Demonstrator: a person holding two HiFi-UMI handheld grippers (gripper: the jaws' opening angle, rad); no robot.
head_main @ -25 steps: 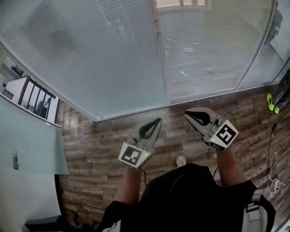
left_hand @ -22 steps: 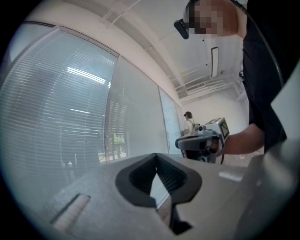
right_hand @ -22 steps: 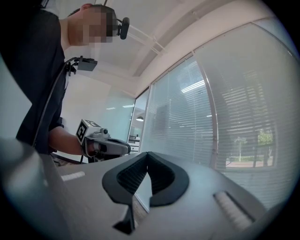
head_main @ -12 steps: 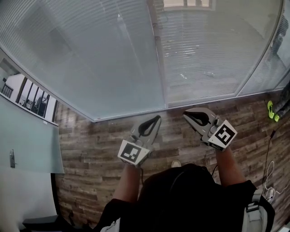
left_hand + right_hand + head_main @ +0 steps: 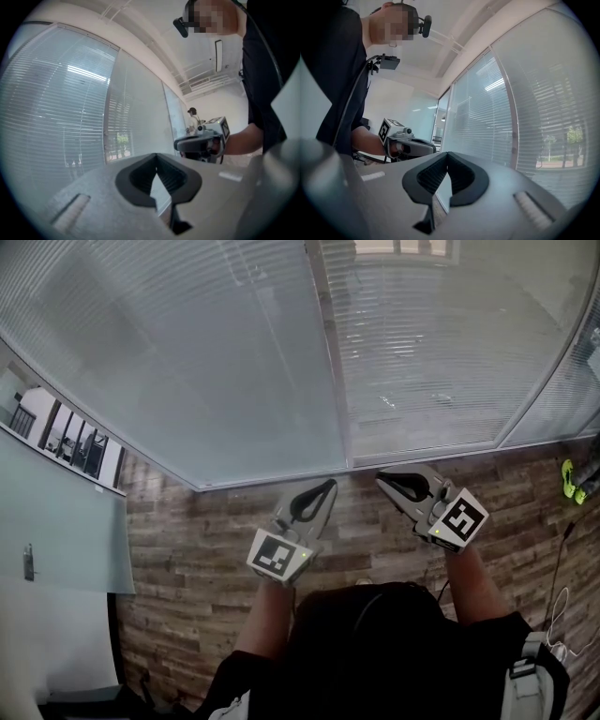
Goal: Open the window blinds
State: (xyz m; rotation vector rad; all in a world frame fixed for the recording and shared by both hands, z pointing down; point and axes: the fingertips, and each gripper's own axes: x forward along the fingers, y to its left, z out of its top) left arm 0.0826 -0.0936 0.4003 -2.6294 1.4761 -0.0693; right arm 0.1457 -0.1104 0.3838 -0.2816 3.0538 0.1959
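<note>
Pointing level toward the blinds (image 5: 216,352), left gripper (image 5: 326,489) and right gripper (image 5: 382,480), closed.

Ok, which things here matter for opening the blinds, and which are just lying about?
For the job: window blinds; left gripper and right gripper, both shut and empty.
Just about: lime shoe; frosted glass panel at left.

The head view looks steeply down from above the person onto the left gripper (image 5: 328,487) and right gripper (image 5: 382,478), held over the wooden floor (image 5: 187,559) close to the window blinds (image 5: 234,362). Each gripper view sits low behind its own jaws, faces level toward the blinds, and catches the other gripper at its side. All three views share the blinds and the grippers.
</note>
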